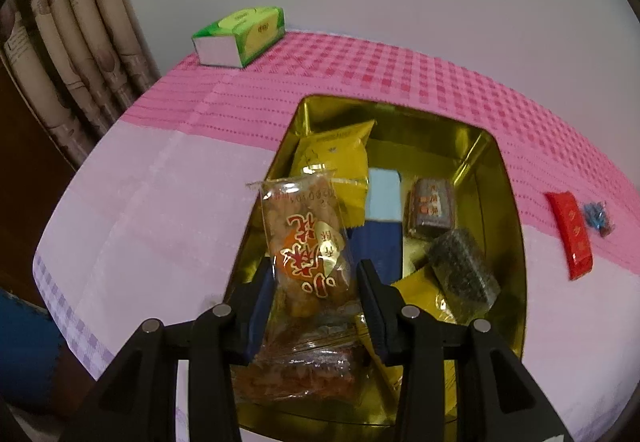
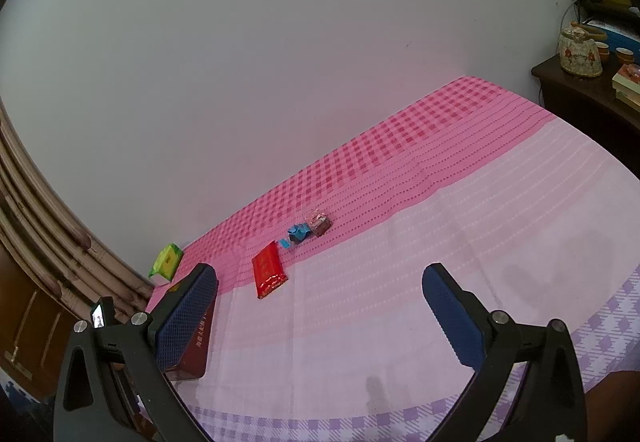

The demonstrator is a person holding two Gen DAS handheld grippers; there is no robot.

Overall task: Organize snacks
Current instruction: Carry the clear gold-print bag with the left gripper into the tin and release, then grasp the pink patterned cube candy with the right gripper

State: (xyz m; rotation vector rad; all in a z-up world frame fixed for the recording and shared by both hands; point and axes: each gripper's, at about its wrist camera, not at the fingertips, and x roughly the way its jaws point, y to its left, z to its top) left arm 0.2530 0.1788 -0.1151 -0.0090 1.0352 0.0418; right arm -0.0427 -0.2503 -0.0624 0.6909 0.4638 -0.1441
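Observation:
My left gripper point(image 1: 314, 274) is shut on a clear packet of orange-brown snack with red and gold lettering point(image 1: 308, 242), held over the open gold tin point(image 1: 508, 210). Inside the tin lie a yellow packet point(image 1: 336, 158), a blue packet point(image 1: 382, 218), a brown packet point(image 1: 432, 208) and a dark green seaweed packet point(image 1: 462, 270). My right gripper point(image 2: 320, 306) is open and empty above the pink tablecloth. A red packet point(image 2: 269, 269), a blue candy point(image 2: 298, 233) and a small brown-red candy point(image 2: 320, 222) lie on the cloth ahead of it. The red packet point(image 1: 570, 236) and blue candy point(image 1: 598, 220) also show right of the tin.
A green tissue box point(image 1: 240, 36) stands at the table's far left corner by the curtain point(image 1: 72, 54); it also shows in the right wrist view point(image 2: 166, 260). The tin's dark red side point(image 2: 196, 346) sits behind my right gripper's left finger. A dark side table point(image 2: 588, 102) with a teapot stands at right.

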